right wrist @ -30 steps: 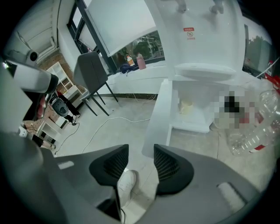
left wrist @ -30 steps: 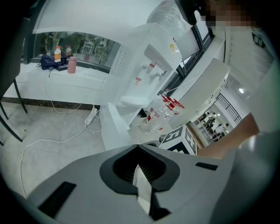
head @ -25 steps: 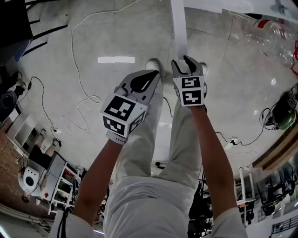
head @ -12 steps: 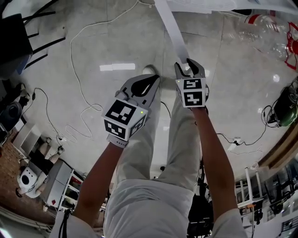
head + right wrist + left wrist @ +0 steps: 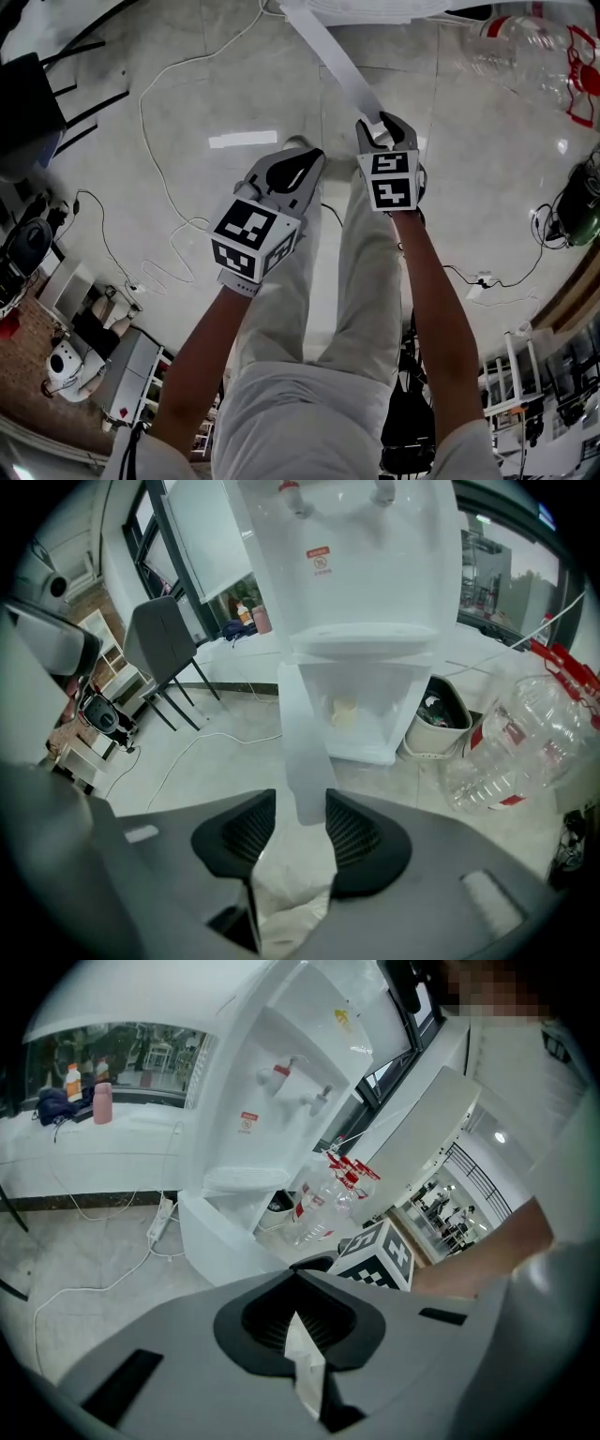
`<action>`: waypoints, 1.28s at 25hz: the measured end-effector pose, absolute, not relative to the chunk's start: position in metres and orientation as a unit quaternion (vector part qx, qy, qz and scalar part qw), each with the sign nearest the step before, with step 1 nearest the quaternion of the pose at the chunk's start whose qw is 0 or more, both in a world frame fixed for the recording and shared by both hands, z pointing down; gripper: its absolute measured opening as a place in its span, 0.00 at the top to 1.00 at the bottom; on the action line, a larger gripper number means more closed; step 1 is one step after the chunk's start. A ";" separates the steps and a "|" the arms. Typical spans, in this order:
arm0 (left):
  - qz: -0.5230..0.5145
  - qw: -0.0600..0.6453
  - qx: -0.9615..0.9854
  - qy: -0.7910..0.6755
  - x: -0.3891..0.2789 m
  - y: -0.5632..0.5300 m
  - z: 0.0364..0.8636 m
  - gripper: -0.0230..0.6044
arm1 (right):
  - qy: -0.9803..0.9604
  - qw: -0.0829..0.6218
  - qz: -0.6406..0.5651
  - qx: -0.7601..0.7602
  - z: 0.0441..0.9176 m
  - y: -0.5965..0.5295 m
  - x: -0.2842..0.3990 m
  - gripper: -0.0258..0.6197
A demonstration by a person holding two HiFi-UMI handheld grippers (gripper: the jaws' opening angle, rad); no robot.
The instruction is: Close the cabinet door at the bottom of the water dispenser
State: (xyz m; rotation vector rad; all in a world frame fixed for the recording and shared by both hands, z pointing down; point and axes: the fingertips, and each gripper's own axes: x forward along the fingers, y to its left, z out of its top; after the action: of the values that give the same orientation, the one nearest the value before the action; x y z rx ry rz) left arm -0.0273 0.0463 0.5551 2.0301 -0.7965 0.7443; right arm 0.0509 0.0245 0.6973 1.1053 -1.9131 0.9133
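The white water dispenser (image 5: 361,602) stands ahead with its bottom cabinet (image 5: 361,714) open. The white cabinet door (image 5: 302,752) shows edge-on, and its free edge lies between the pads of my right gripper (image 5: 302,822), which is shut on it. In the head view the door (image 5: 328,52) runs as a slanted white strip down to the right gripper (image 5: 382,127). My left gripper (image 5: 305,157) hangs beside it over the person's leg, shut on nothing. From the left gripper (image 5: 295,1279) the dispenser (image 5: 272,1101) is seen at an angle.
Empty clear water bottles (image 5: 511,742) lie right of the dispenser, with a dark bin (image 5: 441,719) beside them. A white cable (image 5: 159,141) snakes over the glossy floor at left. A black chair (image 5: 164,635) stands further left.
The door strip has swung from upright to slanting up-left while the right gripper stays on its edge. The left gripper has barely moved.
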 end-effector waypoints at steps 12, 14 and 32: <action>0.305 0.400 0.810 -0.301 0.005 0.028 0.554 0.95 | -0.733 0.370 0.345 0.453 0.699 -0.011 0.094 0.72; 0.306 0.399 0.810 -0.300 0.011 0.025 0.554 0.95 | -0.732 0.370 0.344 0.457 0.698 -0.018 0.101 0.72; 0.313 0.393 0.816 -0.287 0.058 -0.001 0.557 0.95 | -0.740 0.368 0.310 0.470 0.697 -0.083 0.147 0.75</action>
State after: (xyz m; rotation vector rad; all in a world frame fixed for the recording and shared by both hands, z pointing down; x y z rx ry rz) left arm 0.0584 -0.0010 0.5574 2.0705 -0.7276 0.7939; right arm 0.1474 -0.0831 0.6970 1.2069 -1.9015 0.7950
